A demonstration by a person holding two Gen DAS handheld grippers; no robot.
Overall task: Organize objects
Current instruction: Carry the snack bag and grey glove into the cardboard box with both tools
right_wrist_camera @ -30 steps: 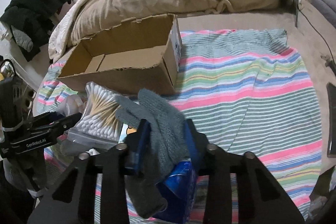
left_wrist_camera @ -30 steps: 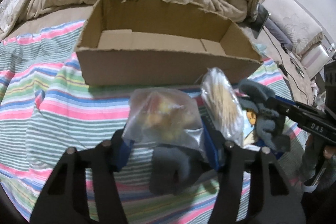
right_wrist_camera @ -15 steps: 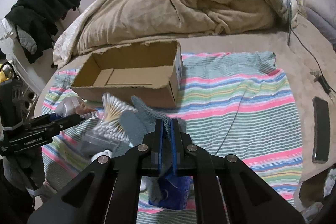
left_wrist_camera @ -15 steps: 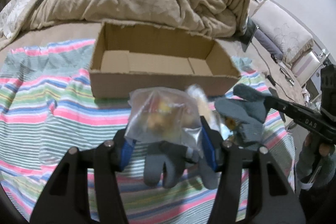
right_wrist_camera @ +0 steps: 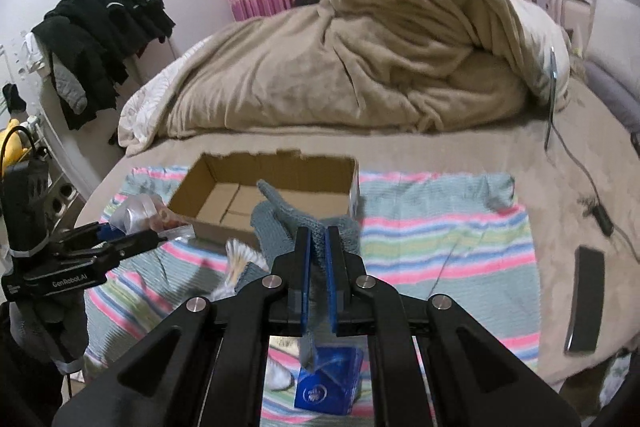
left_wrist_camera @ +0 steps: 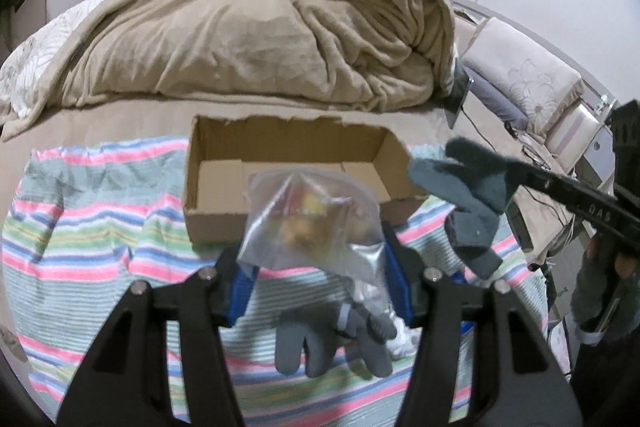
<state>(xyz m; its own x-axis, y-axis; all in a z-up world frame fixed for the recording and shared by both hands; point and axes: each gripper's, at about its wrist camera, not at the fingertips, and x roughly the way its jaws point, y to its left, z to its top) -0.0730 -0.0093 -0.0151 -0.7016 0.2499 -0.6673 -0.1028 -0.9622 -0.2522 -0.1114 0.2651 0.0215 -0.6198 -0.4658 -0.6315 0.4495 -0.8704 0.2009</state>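
- Aloft, a crinkled clear bag [left_wrist_camera: 310, 227] of yellowish bits sits clamped in the left gripper [left_wrist_camera: 316, 267].
- Right gripper [right_wrist_camera: 317, 259] pinches a grey knit glove [right_wrist_camera: 296, 223].
- Both hang before the torn-rimmed, open cardboard box [left_wrist_camera: 288, 163].

Grey-blue glove [right_wrist_camera: 304, 223], brown box [right_wrist_camera: 280, 171]

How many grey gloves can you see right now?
2. One glove hangs pinched in the right gripper, lifted above the striped blanket. The other glove lies on the blanket below the left gripper. More may be hidden under the bags.
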